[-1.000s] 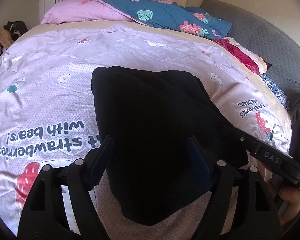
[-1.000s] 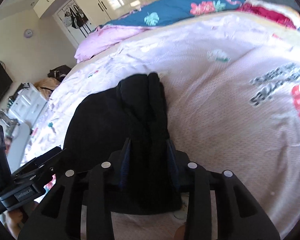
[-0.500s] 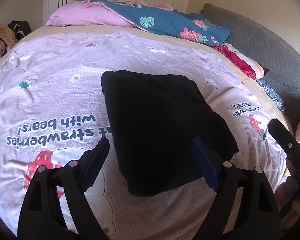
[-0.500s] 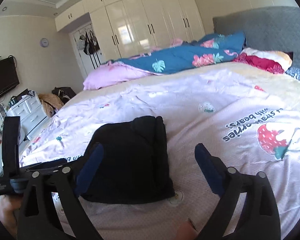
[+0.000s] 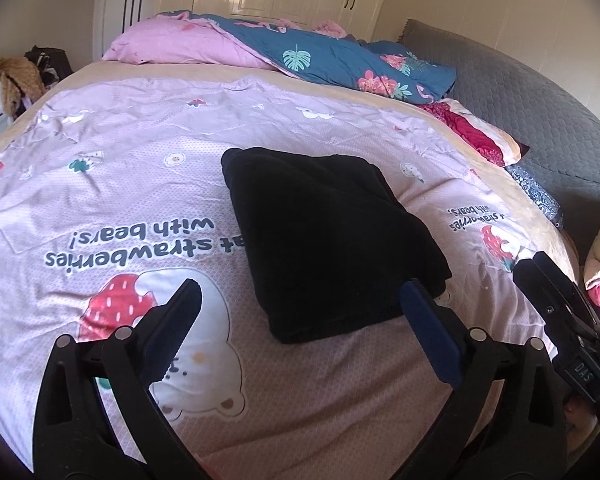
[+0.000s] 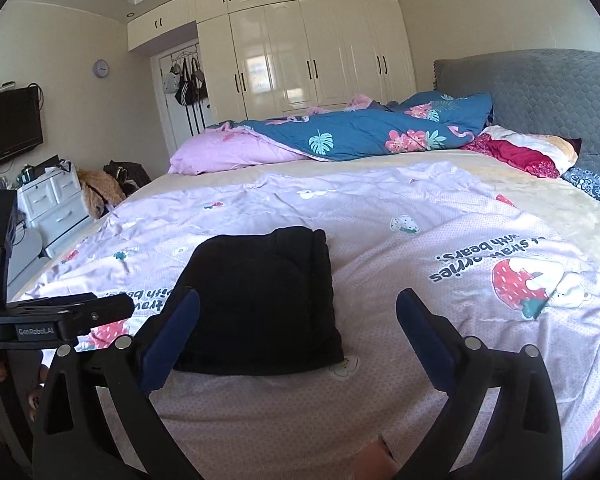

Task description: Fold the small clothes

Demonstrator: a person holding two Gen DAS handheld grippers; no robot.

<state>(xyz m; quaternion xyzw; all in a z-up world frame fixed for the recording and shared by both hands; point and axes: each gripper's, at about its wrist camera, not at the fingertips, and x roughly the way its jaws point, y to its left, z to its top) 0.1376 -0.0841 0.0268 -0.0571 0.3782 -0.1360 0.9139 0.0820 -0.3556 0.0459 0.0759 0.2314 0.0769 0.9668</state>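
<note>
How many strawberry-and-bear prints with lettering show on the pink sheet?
2. One print lies left of the folded black garment, partly behind the left tool; the other print lies to its right. More may be hidden.

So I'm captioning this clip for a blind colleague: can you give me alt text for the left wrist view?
A folded black garment lies on a pink strawberry-print bedspread, just beyond the left gripper, whose jaws are opening with nothing between them. The right gripper shows at the right edge, and a blue floral quilt is heaped at the far side.
</note>
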